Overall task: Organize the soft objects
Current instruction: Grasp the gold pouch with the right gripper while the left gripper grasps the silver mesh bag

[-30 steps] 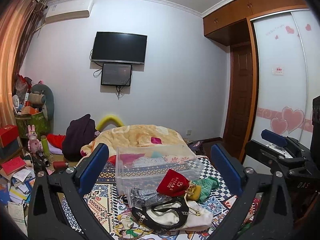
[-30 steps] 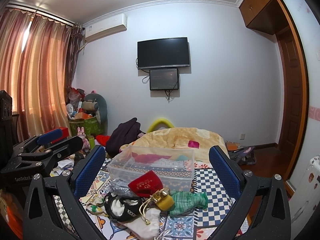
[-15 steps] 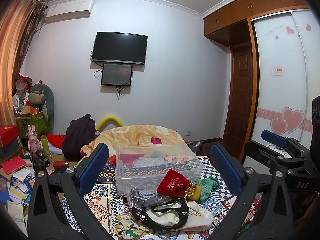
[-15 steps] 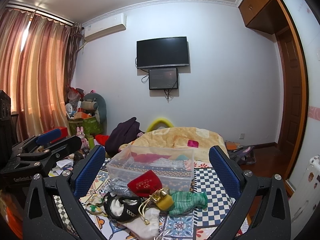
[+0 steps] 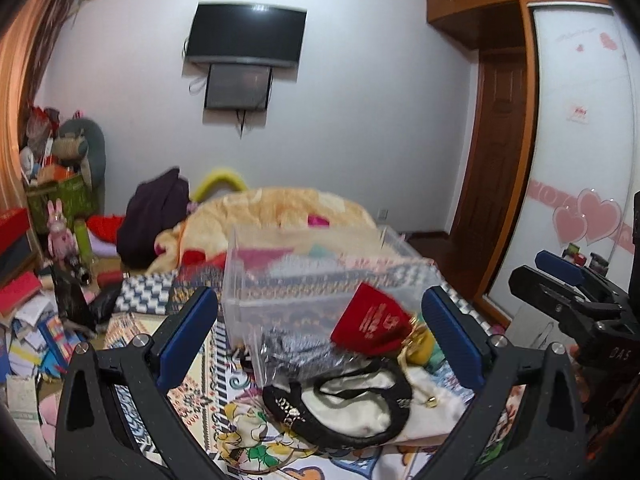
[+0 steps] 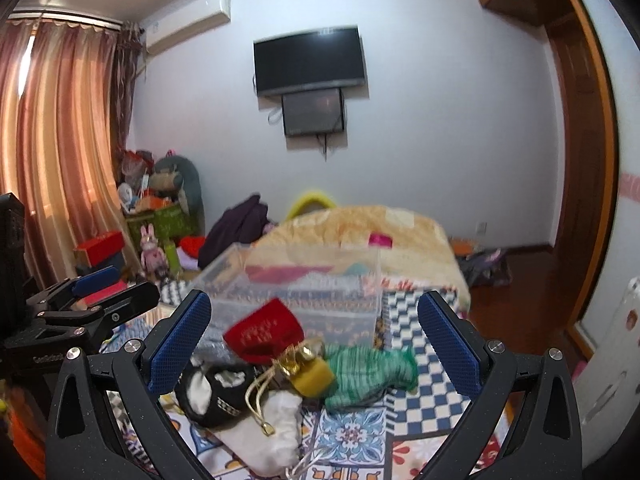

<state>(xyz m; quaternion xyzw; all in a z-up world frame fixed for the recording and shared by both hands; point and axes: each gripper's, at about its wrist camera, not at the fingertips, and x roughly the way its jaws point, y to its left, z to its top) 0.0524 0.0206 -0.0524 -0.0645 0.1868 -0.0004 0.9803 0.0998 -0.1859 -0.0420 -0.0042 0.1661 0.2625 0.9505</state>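
We see both pictures smeared with blur. The clear box (image 5: 320, 280) looks fuzzy, so we cannot tell what lies inside. The red pouch (image 6: 262, 334) has gold writing too blurry to read. The white bag (image 5: 424, 412) hides partly under the black pouch (image 5: 340, 404).

Left gripper (image 5: 320, 336), right gripper (image 6: 314, 340), black speckled plastic frames, silver screws, blue textured fingers (image 6: 448, 342)

On the bed (image 6: 408, 408) a storage bin (image 6: 296, 300) stands, a quilt (image 6: 360, 224) behind it. Before the bin lie a drawstring pouch (image 6: 262, 334), a cap (image 6: 212, 392) to its left and a knitted cloth (image 6: 366, 372) to its right. A television (image 6: 310, 60) hangs on the far wall.
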